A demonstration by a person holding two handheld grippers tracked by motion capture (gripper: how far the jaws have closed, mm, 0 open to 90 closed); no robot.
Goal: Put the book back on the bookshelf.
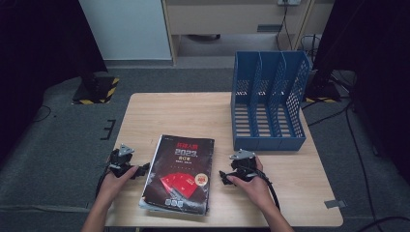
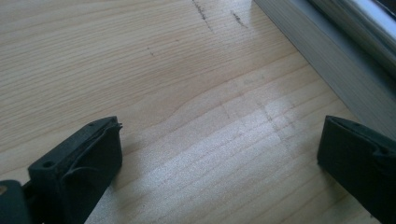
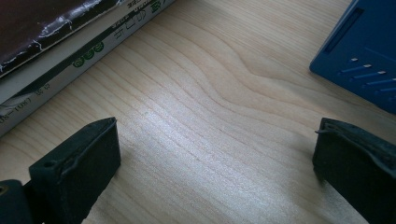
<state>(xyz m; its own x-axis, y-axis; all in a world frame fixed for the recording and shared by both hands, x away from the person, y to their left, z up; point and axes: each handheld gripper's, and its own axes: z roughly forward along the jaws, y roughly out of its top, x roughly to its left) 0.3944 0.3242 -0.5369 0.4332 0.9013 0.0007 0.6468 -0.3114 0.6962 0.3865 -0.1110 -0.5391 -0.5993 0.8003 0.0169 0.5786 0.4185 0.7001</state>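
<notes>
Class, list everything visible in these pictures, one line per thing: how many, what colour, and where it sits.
Table: one, light wood, centre.
Magazine stack: one, dark cover with red print, near edge between the tongs.
File rack: one, blue, three slots, far right of table, empty as far as visible.
Left tongs: one, black, open, left of the magazines.
Right tongs: one, black, open, right of the magazines.
Hands: two, one holding each tongs.
</notes>
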